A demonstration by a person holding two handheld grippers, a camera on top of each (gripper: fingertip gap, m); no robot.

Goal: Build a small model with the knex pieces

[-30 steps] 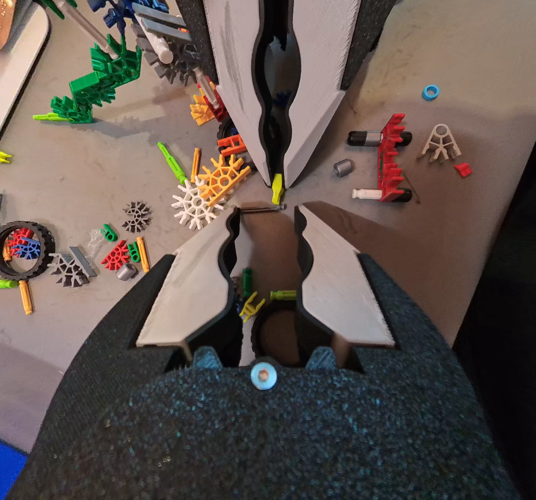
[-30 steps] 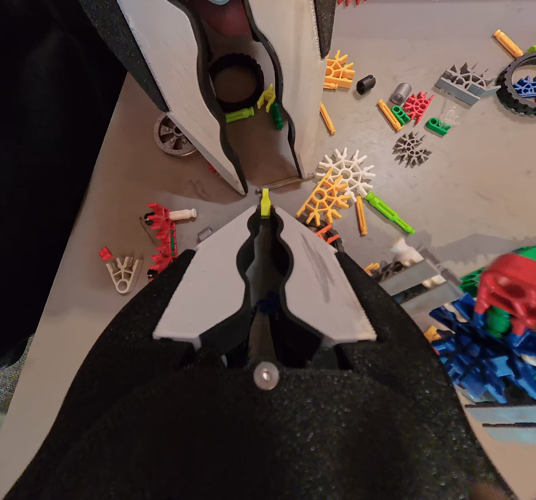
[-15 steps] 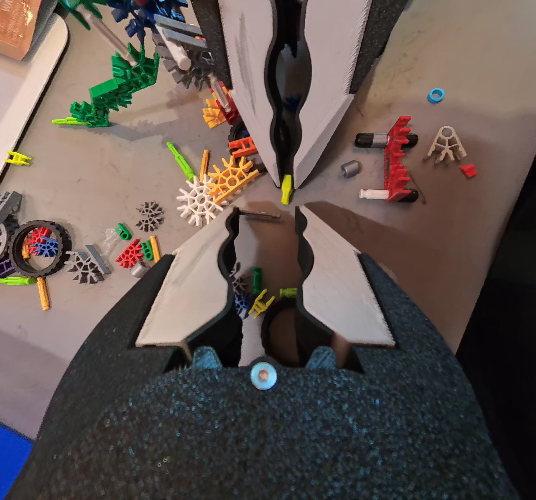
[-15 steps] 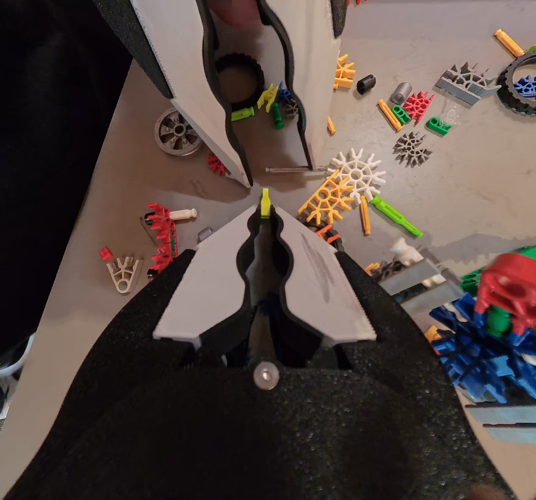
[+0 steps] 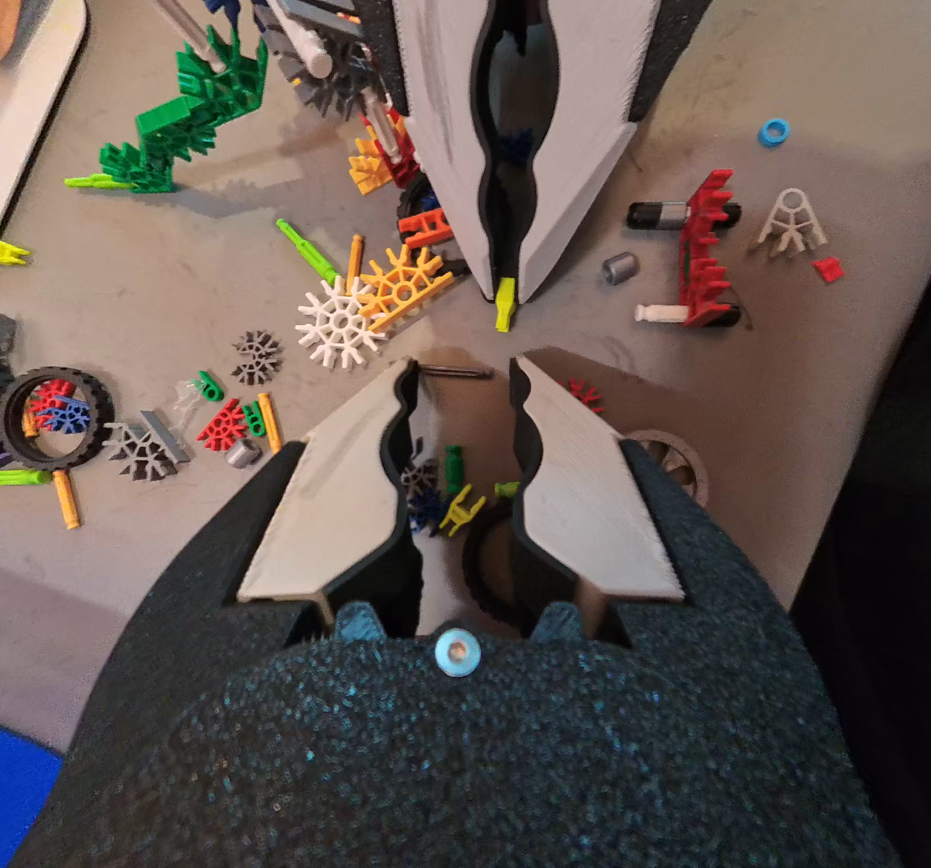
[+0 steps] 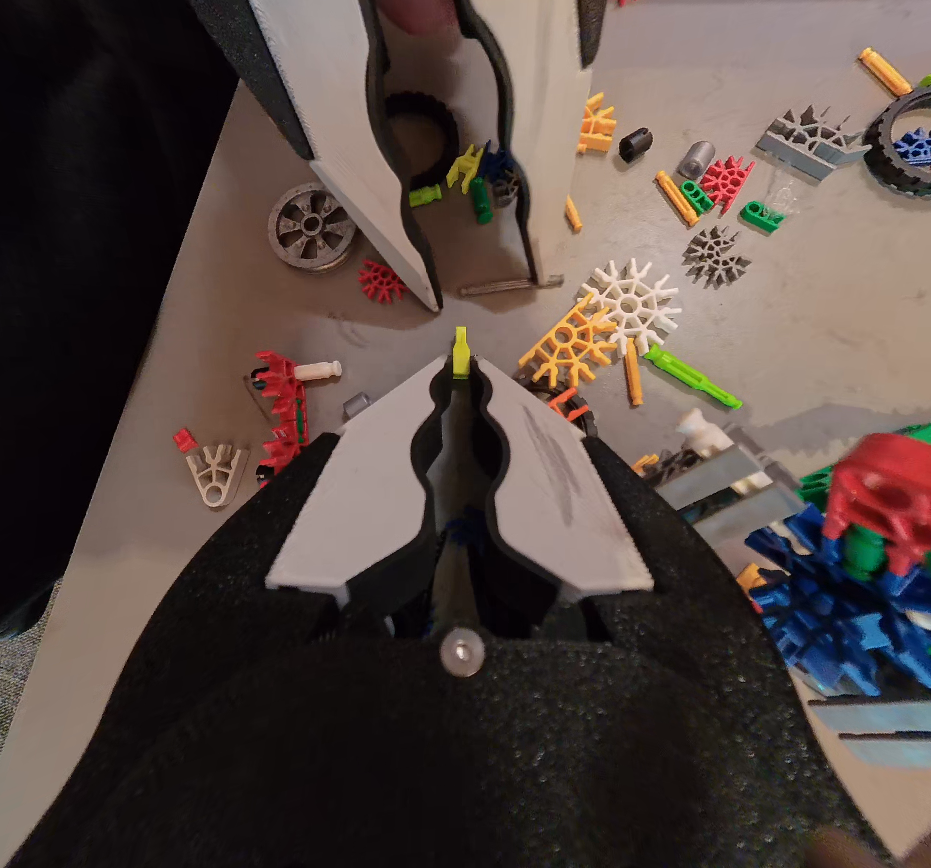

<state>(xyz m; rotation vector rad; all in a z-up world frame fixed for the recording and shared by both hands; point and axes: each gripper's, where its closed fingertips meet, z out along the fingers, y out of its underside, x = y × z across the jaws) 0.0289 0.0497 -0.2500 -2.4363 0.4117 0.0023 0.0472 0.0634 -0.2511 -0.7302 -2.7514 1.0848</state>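
My left gripper [image 5: 461, 365] is open and empty, its tips low over the grey table [image 5: 151, 289]. A thin dark grey rod [image 5: 456, 371] lies flat on the table between those tips, touching the left one. My right gripper [image 5: 505, 295] faces it from the far side, shut on a short yellow-green rod [image 5: 505, 304] whose end sticks out past the tips. In the right wrist view the right gripper [image 6: 461, 362] holds the yellow-green rod [image 6: 461, 352], pointed at the gap of the open left gripper [image 6: 486, 292], with the grey rod [image 6: 509, 285] just beyond.
Loose construction-toy pieces lie all around: a white snowflake connector [image 5: 340, 322], a yellow fan connector [image 5: 403, 289], a red connector with black and white rods [image 5: 703, 259], a grey wheel hub [image 6: 311, 227], a black tyre [image 6: 443, 111]. A green and blue built model [image 5: 201, 103] stands far left. The tips of both grippers are at nearly the same place. My left gripper's tips are some 4 cm from the white snowflake connector [image 5: 340, 322]. Look for it in the right wrist view [image 6: 628, 306] too.
The two grippers have drawn a little apart. The gap between the yellow-green rod's end and the left fingertips has grown. The grey rod stays on the table.
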